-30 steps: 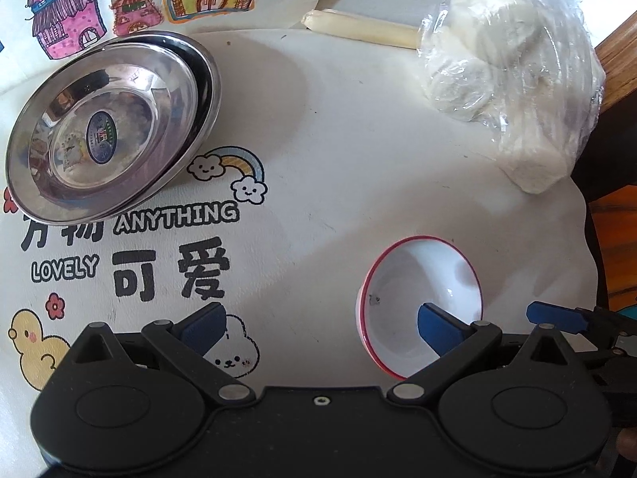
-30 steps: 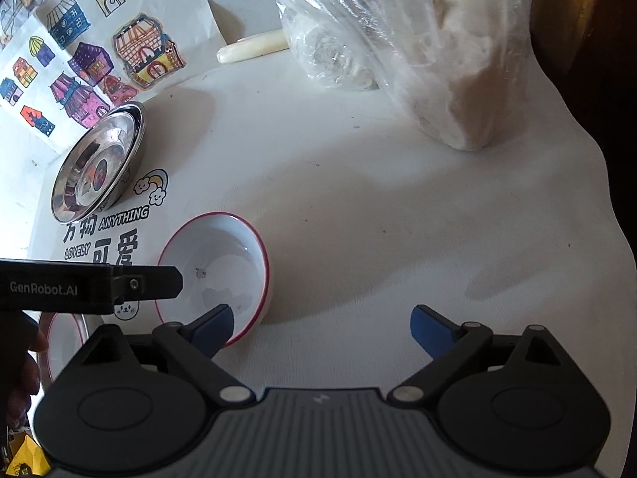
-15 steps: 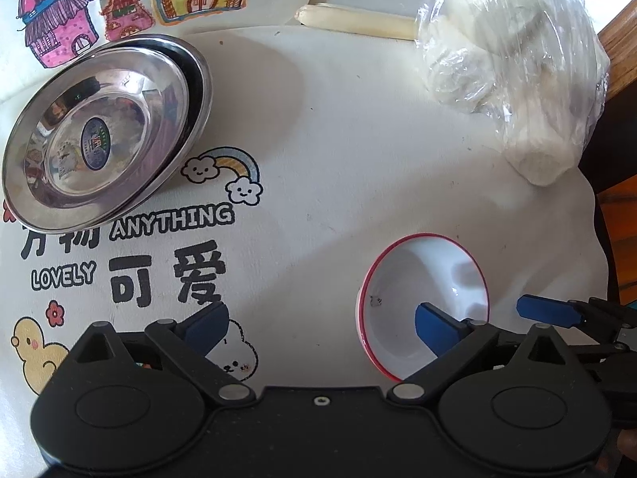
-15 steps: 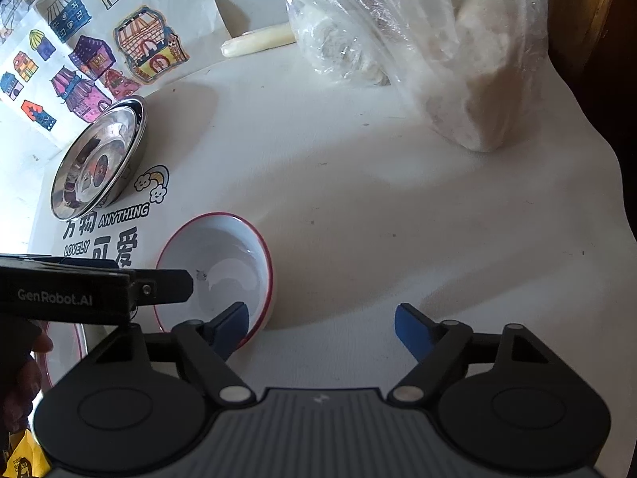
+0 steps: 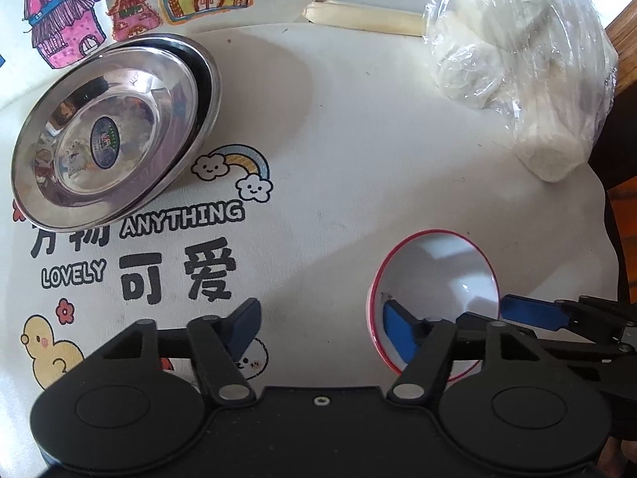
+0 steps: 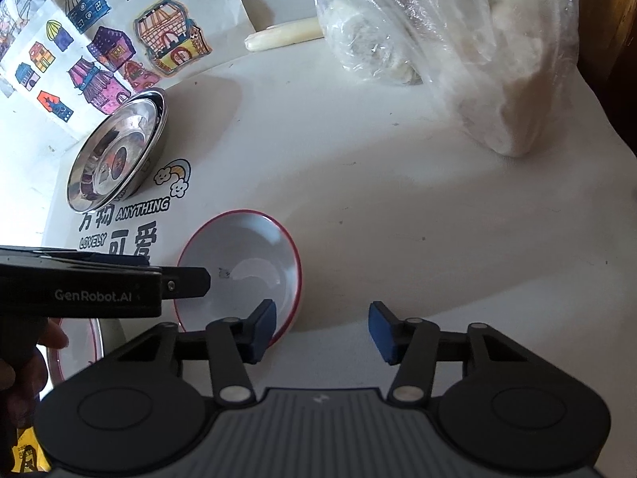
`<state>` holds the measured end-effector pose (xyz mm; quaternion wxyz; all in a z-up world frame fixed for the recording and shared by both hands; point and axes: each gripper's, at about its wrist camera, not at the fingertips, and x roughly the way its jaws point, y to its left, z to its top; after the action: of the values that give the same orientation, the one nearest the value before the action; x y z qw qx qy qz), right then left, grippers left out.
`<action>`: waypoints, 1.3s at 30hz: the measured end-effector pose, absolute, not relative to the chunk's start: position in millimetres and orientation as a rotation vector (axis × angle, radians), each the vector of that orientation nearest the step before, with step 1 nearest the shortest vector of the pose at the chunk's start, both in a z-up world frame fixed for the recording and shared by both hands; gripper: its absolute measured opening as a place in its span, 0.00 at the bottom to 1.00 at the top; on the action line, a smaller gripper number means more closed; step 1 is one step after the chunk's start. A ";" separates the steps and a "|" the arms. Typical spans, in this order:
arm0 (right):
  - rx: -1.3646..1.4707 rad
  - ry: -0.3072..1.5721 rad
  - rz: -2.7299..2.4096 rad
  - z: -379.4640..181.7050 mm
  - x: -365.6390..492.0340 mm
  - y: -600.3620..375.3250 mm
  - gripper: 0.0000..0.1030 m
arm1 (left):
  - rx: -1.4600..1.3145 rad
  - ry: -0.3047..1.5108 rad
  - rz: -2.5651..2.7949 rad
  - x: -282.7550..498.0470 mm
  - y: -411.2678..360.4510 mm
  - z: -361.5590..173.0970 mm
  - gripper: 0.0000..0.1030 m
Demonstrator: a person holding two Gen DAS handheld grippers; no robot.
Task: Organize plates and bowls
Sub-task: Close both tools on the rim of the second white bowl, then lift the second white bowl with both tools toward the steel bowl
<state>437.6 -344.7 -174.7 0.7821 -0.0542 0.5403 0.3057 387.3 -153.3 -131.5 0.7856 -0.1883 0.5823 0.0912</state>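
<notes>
So both grippers are converging on the same red-rimmed white bowl (image 5: 438, 275), which sits on the printed cloth (image 5: 338, 127) at the near right, well apart from the steel plates (image 5: 107, 131). Left gripper (image 5: 318, 322) straddles the bowl's left wall: one blue pad is down inside the bowl, the other outside over the cloth. Its jaws have just been closing, but the outer pad is well clear of the rim, so they're apart and nothing is pinched yet. Right gripper (image 6: 322, 328) mirrors that on the bowl's right side: its left pad sits at the rim, the other out over bare cloth. Those jaws have just been closing too, with a gap left between the pads, and I can't tell whether the left pad is inside or touching the wall. My read: a two-sided rim pinch, because the bowl is too wide to span with one gripper. The plates are already nested at the far left, slightly offset, below the house drawings (image 5: 131, 4), so that looks like the finished pile. A second red-rimmed dish (image 6: 75, 354) peeks in at the near left of the right wrist view, likely where this bowl goes. The bagged white lumps (image 5: 529, 75) and the pale stick (image 5: 362, 16) at the far right are out of the way.
</notes>
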 end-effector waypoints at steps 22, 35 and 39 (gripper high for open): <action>-0.105 1.097 0.721 -188.2 430.4 -336.6 0.16 | -0.501 1.215 0.039 385.5 -159.9 -129.1 0.08; -0.083 1.040 0.742 -180.1 416.9 -336.4 0.15 | -0.503 1.168 0.038 368.8 -146.9 -109.5 0.07; -0.083 1.018 0.759 -176.7 409.0 -330.7 0.15 | -0.507 1.151 0.048 360.4 -139.3 -102.4 0.07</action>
<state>409.0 -330.7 -176.7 0.8045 -0.0388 0.4752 0.3542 360.4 -139.3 -102.4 0.8085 -0.2370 0.5382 0.0226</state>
